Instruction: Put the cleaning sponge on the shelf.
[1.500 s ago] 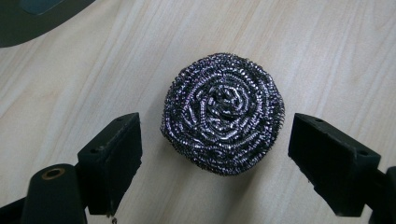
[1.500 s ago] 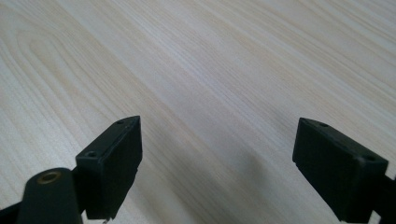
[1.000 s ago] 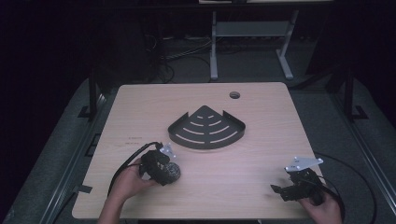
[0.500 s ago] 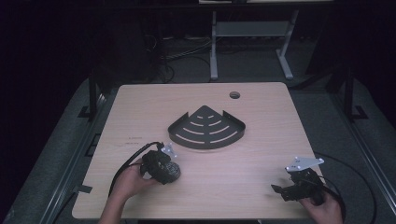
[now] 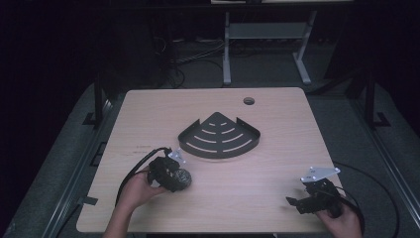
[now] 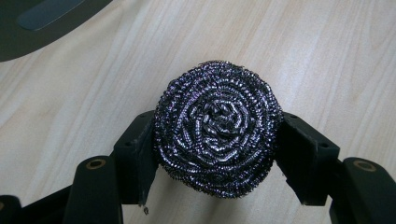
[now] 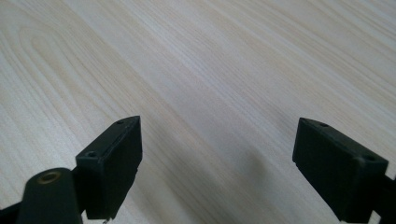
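Jaws of left gripper [image 6: 217, 154] have just closed, now clamping scourer [image 6: 217, 128] on tabletop [image 5: 257, 183]; right gripper [image 7: 217, 163] wide open, empty.

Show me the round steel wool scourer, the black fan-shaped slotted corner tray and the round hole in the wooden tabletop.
Round steel wool scourer [image 6: 218, 128], left gripper view, coiled centre.
Black fan-shaped slotted corner tray [image 5: 218, 151], high view, curved front rim.
Round hole in the wooden tabletop [image 5: 248, 101], high view, its middle.
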{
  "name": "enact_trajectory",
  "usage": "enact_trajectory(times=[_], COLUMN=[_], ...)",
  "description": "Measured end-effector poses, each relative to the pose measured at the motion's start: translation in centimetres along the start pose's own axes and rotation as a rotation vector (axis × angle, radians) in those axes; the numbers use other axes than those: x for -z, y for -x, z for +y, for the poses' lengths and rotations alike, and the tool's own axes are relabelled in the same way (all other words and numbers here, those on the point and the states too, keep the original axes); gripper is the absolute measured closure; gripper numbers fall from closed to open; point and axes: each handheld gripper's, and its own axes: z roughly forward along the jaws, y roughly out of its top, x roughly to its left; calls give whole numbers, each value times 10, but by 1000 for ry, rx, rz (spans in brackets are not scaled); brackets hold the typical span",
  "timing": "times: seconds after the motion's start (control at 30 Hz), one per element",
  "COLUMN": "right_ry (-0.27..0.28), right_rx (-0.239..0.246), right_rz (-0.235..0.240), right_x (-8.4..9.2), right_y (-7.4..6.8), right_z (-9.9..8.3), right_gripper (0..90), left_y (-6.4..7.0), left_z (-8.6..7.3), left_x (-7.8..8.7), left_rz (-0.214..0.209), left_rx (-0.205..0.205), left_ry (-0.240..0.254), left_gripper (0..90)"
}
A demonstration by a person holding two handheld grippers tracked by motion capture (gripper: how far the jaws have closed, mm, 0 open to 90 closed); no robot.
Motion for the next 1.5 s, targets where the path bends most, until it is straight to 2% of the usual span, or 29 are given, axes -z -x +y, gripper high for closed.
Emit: enact_trajectory(times=[0.5, 0.73, 1.0, 1.27, 1.5], right_ry=[-18, -34, -43, -44, -54], right_rx=[3, 22, 24, 18, 22], right_rz=[11, 11, 21, 19, 24], right_x=[-6, -10, -14, -13, -14], right_y=[0, -3, -3, -1, -1], right_z=[1, 4, 5, 4, 3], right_gripper=[156, 156, 156, 156, 156], left_y=[-7, -13, -22, -31, -36], left_z=[21, 31, 49, 63, 72], left_x=[12, 15, 23, 26, 26], left_rz=[-15, -29, -23, -30, -24], left_rx=[-25, -30, -43, -36, -41], left_ry=[23, 25, 40, 58, 47], left_gripper=[343, 343, 343, 343, 342])
